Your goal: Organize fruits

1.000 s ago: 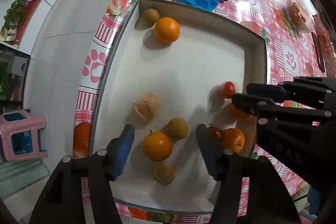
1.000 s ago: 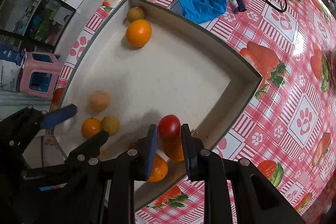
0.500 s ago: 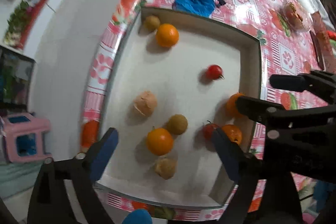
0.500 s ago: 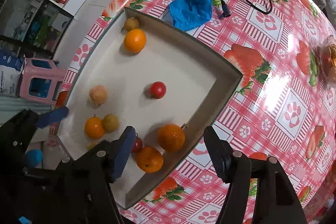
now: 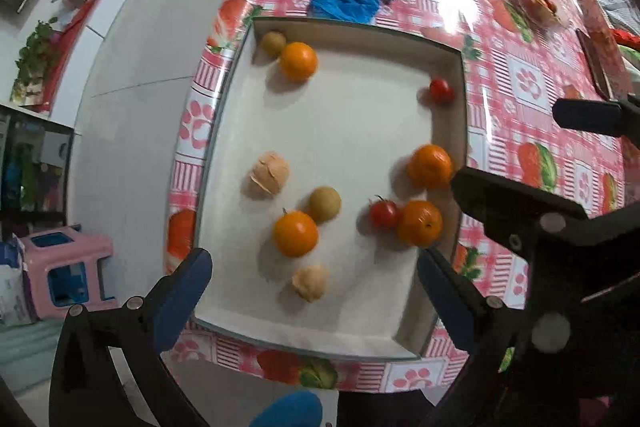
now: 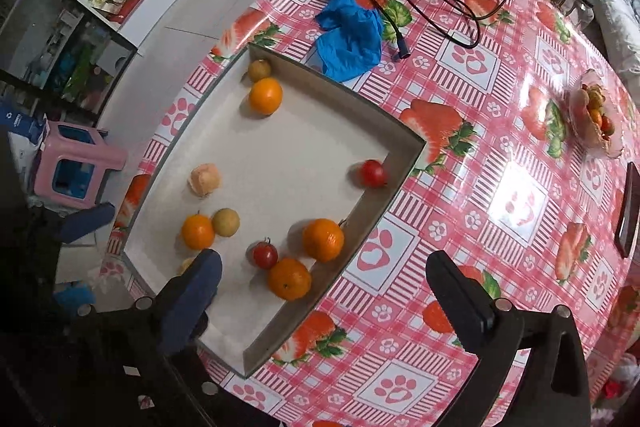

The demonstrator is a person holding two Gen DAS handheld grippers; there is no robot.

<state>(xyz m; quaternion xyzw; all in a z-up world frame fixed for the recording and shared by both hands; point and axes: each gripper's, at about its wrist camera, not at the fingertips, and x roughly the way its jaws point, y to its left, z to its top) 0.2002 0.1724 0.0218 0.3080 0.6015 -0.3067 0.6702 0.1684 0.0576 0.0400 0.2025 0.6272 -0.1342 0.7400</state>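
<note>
Left gripper: held wide apart above the near end of the tray, nothing gripped; its jaws have just been opening, with only loose fruit far below them.
Right gripper: spread fully, empty; its jaws have just been opening, and the tomato clamped between them a second ago has been let go.
Released tomato: now seen against the far right wall of the tray, having rolled away from the spot where it was dropped.
Meaning for the task: one fruit is judged delivered, but it has drifted from the group by the right wall, so the sorting is judged unfinished.
Tray: a shallow white box on the checked tablecloth.
Near contents: a peeled fruit, an orange touching a yellowish fruit, a second tomato touching an orange.
Middle contents: another orange near the right wall, a peeled fruit toward the left.
Far contents: an orange beside a brownish fruit in the far left corner.
Beyond the tray: a blue glove and a dish of fruit, well apart.
</note>
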